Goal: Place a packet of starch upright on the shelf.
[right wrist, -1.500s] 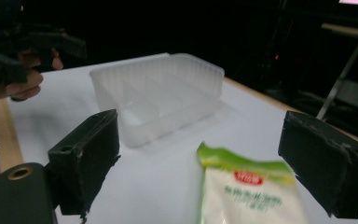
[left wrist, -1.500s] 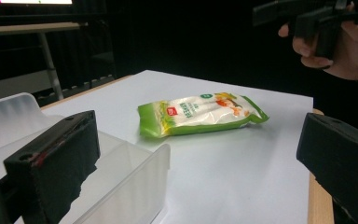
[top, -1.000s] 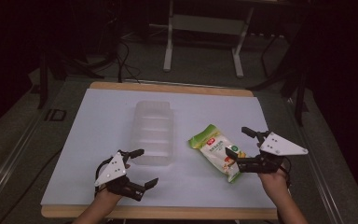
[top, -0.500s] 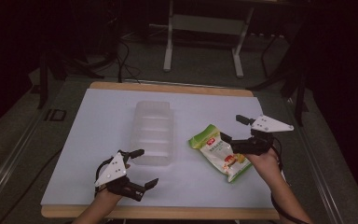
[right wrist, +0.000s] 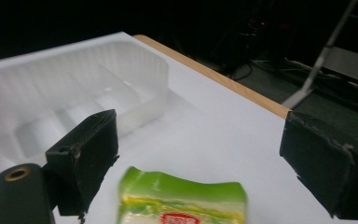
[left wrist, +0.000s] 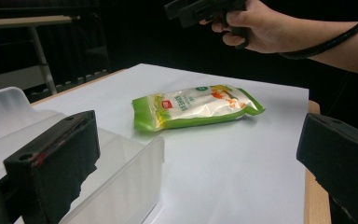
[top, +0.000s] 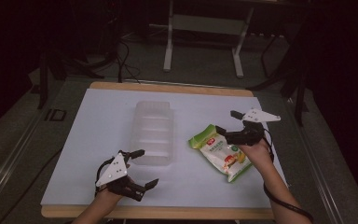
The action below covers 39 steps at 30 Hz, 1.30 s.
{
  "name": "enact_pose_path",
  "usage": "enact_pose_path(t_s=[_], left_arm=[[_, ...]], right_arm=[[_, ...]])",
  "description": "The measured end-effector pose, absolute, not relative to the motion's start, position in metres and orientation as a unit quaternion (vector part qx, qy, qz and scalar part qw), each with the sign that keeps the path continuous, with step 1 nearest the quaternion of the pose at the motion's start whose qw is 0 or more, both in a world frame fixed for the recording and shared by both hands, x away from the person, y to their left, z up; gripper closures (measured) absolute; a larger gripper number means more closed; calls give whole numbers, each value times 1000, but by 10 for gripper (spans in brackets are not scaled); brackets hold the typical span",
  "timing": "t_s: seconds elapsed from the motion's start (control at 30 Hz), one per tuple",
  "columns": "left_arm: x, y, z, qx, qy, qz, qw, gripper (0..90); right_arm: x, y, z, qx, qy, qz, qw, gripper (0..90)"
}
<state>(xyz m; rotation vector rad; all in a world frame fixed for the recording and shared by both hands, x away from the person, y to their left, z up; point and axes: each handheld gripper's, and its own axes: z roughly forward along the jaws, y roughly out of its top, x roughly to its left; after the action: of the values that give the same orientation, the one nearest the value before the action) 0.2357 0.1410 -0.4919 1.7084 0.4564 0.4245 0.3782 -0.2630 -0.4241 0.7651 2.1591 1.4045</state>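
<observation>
A green and white snack pouch (top: 221, 151) lies flat on the white tabletop (top: 93, 126), right of centre. A clear plastic tray (top: 154, 133) with nothing in it sits to its left. My right gripper (top: 226, 121) hovers open just over the pouch's far end; in the right gripper view the pouch's green top edge (right wrist: 182, 203) lies between and below its jaws (right wrist: 205, 140). My left gripper (top: 147, 167) rests open near the front edge by the tray's near corner. The left gripper view looks past the tray wall (left wrist: 121, 186) to the pouch (left wrist: 196, 105) and the right hand (left wrist: 247, 23) above it.
The table's wooden rim (top: 168, 87) runs along the far edge and also shows at the front. Beyond it stand grey metal stand legs (top: 170, 46) and floor cables (top: 121, 60). Dark floor surrounds the table.
My right gripper has moved away from the front edge and leftward, from beside the pouch's near end to over its far end. The left gripper, tray and pouch have stayed put.
</observation>
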Motion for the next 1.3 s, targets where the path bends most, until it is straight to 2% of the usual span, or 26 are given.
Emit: enact_pose_path(t_s=[0.43,0.83,0.97,1.3], left_arm=[[237,140,-493,745,197,184,610,0],[238,139,-495,748,196,185,606,0],[239,139,-495,748,197,185,606,0],[241,137,-497,754,196,182,600,0]], right_arm=[[408,-276,-455,313,792,487,196,136],[426,-277,-486,334,803,464,167,146],[433,-277,-496,334,813,451,156,188],[443,-276,-513,349,824,427,133,189]])
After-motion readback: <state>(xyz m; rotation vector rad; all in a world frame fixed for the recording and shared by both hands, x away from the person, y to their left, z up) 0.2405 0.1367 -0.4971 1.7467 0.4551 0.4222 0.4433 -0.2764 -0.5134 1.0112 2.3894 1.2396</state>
